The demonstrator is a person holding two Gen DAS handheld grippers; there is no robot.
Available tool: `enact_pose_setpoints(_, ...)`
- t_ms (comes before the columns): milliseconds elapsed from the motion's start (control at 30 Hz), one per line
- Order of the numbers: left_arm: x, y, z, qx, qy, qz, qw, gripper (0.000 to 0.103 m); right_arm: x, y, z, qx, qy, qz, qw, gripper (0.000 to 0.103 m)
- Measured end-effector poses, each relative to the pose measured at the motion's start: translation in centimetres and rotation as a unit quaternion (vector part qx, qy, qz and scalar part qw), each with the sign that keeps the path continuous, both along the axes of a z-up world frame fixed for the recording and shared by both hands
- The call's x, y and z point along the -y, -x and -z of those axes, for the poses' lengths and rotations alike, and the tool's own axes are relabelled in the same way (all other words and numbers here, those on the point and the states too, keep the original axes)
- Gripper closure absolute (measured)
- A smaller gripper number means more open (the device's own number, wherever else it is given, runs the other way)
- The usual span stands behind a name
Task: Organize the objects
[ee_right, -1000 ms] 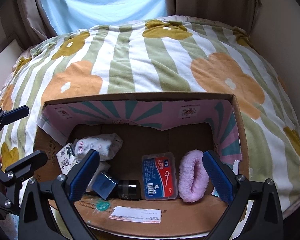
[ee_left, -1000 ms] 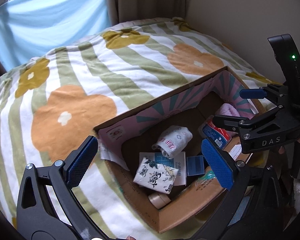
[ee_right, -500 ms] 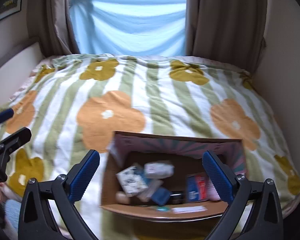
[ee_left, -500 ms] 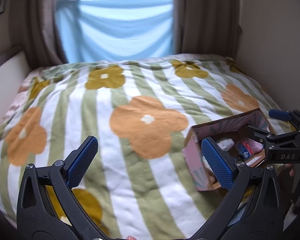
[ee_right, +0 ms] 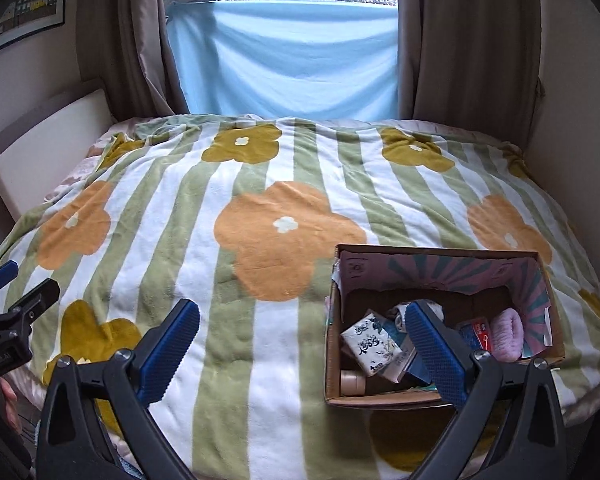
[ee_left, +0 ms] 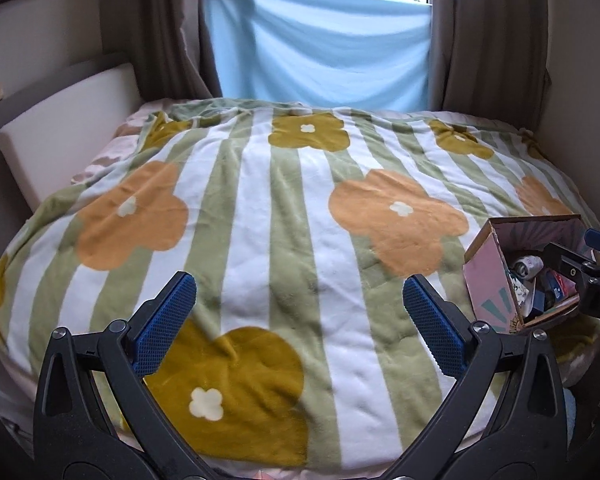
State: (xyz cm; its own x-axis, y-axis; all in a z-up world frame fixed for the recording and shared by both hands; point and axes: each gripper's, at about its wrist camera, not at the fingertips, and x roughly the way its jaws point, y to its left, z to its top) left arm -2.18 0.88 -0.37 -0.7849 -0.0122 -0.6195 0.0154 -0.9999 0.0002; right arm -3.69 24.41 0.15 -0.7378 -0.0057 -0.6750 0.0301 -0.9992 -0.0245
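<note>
A cardboard box [ee_right: 440, 398] sits on the near right part of the bed, its inner walls printed pink with teal rays, its top open. It holds a jumble: a white tissue pack [ee_right: 370, 344] with dark floral print, a fluffy pink scrunchie [ee_right: 510, 334], a red-and-blue floss pick case [ee_right: 476, 332], a small cream bottle [ee_right: 352, 380] lying in the near left corner, and a rolled white sock [ee_left: 530, 266].

The right wrist view looks down into the box and shows most of these; the left wrist view catches only the box's pink left wall [ee_left: 488, 280] and a sliver of the contents, partly behind the other tool.

The left gripper [ee_left: 300, 320] is spread wide with nothing between its blue pads, over bare blanket. The right gripper [ee_right: 304, 350] is likewise spread and empty, its right pad [ee_right: 432, 350] over the box, its left pad over the blanket.

The striped flower blanket [ee_right: 260, 200] is bare to the left and beyond the box. The box lies near the bed's front edge, with a wall along the right side and a white headboard panel [ee_left: 60, 128] on the far left.
</note>
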Motion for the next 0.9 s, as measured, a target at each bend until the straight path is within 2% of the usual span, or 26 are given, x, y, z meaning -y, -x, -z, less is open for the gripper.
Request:
enact_pose_setpoints(367, 0.6, 0.8, 0.5, -0.002, -0.017, -0.002, 0.9998, 0.000, 0.6, 0.5, 0.4, 0.001, -0.010, 0.003, 1.000, 0.001)
enact_pose_setpoints(900, 0.2, 1.4, 1.0, 0.006, -0.021, 0.004, 0.9997, 0.000, 0.7, 1.0, 1.2, 0.009, -0.004, -0.001, 1.000, 0.001)
